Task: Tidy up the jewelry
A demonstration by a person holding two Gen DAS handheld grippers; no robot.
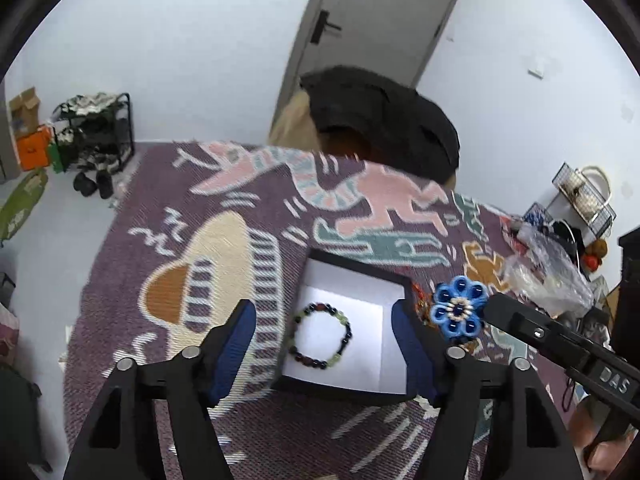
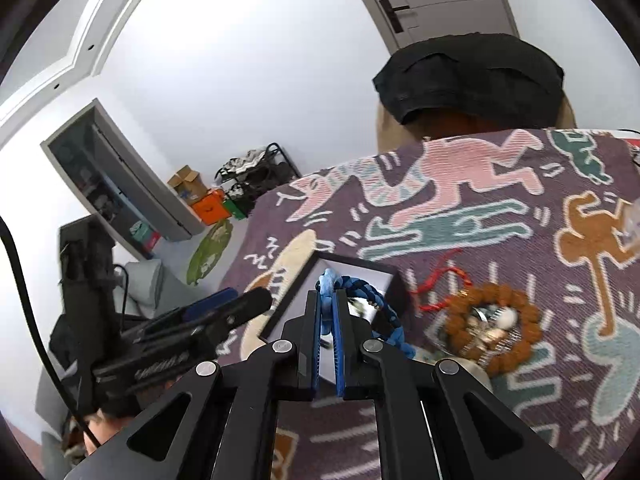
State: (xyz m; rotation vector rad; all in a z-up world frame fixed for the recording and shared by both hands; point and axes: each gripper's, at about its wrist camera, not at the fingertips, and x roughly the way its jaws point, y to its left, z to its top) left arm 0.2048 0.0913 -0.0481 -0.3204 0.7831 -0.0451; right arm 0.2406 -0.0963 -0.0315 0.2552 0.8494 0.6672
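A black box with a white lining (image 1: 352,280) sits on the patterned cloth; it also shows in the right wrist view (image 2: 394,284). A dark and green beaded bracelet (image 1: 322,334) lies inside it. My left gripper (image 1: 324,332) is open, its fingers on either side of the box. My right gripper (image 2: 328,304) is shut on a blue flower ornament (image 1: 460,306) with a braided blue cord (image 2: 372,300), held above the box's right edge. A brown beaded bracelet (image 2: 494,324) and a red cord (image 2: 438,284) lie on the cloth to the right.
The purple patterned cloth (image 1: 224,208) covers the table. A chair with a black garment (image 1: 384,120) stands at the far edge. Plastic bags and clutter (image 1: 548,264) lie at the right. A shoe rack (image 1: 96,136) stands by the wall.
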